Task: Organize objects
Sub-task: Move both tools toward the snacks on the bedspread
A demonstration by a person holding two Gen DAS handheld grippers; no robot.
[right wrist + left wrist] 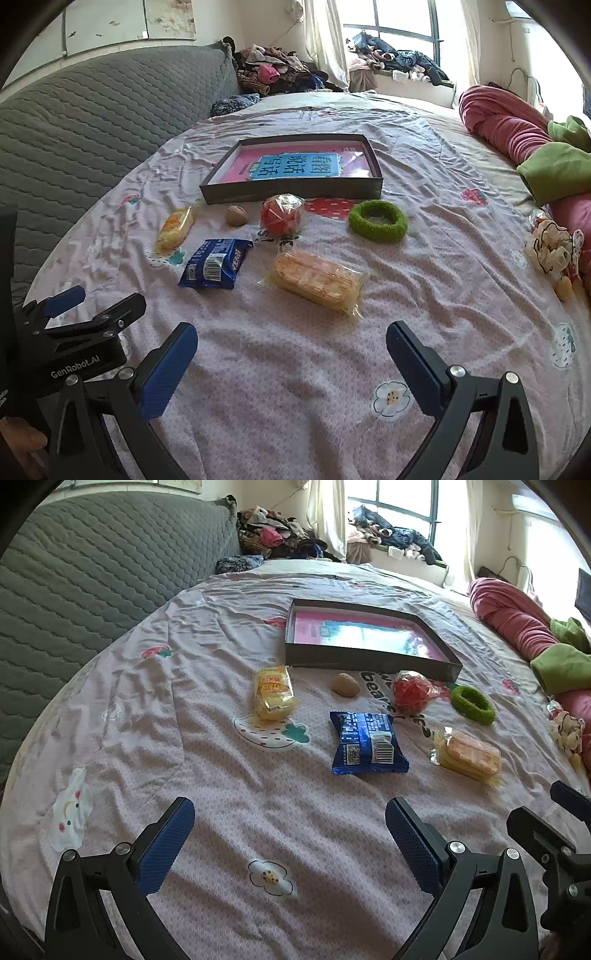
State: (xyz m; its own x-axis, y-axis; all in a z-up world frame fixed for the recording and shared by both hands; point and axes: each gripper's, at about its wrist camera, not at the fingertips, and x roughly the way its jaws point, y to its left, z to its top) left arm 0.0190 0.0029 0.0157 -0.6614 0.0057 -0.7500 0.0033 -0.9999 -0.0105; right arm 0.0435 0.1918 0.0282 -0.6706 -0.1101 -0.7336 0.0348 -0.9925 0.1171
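A shallow dark box [369,661] [291,192] with a pink and blue book inside lies on the bed. In front of it lie a yellow snack pack [273,692] [175,229], a walnut [345,685] [236,215], a red wrapped ball [412,688] [282,214], a green hair ring [472,699] [378,221], a blue snack bag [367,744] [216,264] and an orange cracker pack [469,757] [317,282]. My left gripper [290,812] hovers open near the bed's front, nothing between its fingers. Beside it, my right gripper [291,332] is open and holds nothing too.
The bedsheet [240,805] is pink with cartoon prints. A grey quilted headboard [92,576] rises at the left. Rolled pink and green blankets [535,147] and a small plush toy [552,247] lie at the right. Clothes are piled by the window [391,59] at the back.
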